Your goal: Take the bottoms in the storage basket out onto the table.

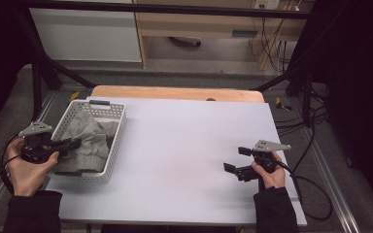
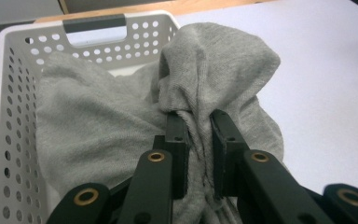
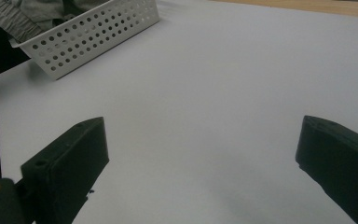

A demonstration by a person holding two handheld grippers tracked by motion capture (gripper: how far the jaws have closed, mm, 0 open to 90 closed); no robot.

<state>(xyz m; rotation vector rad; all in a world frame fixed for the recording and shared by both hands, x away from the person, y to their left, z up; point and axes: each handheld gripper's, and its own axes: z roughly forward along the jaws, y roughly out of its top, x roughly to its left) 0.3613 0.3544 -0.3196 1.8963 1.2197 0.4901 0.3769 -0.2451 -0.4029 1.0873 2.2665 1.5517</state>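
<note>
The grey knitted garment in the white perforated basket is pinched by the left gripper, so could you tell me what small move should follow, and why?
Probably a short lift straight up. The left gripper is shut on a fold of the grey knitted garment, which is bunched inside the white perforated plastic basket. The right gripper hangs open over the bare white table, free to take the cloth once it clears the rim.

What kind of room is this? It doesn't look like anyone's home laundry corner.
Probably a lab or workshop set up for recording. A black metal frame stands around the white table, loose cables trail on the floor, and a person holds a gripper in each hand beside a white basket of grey cloth.
</note>
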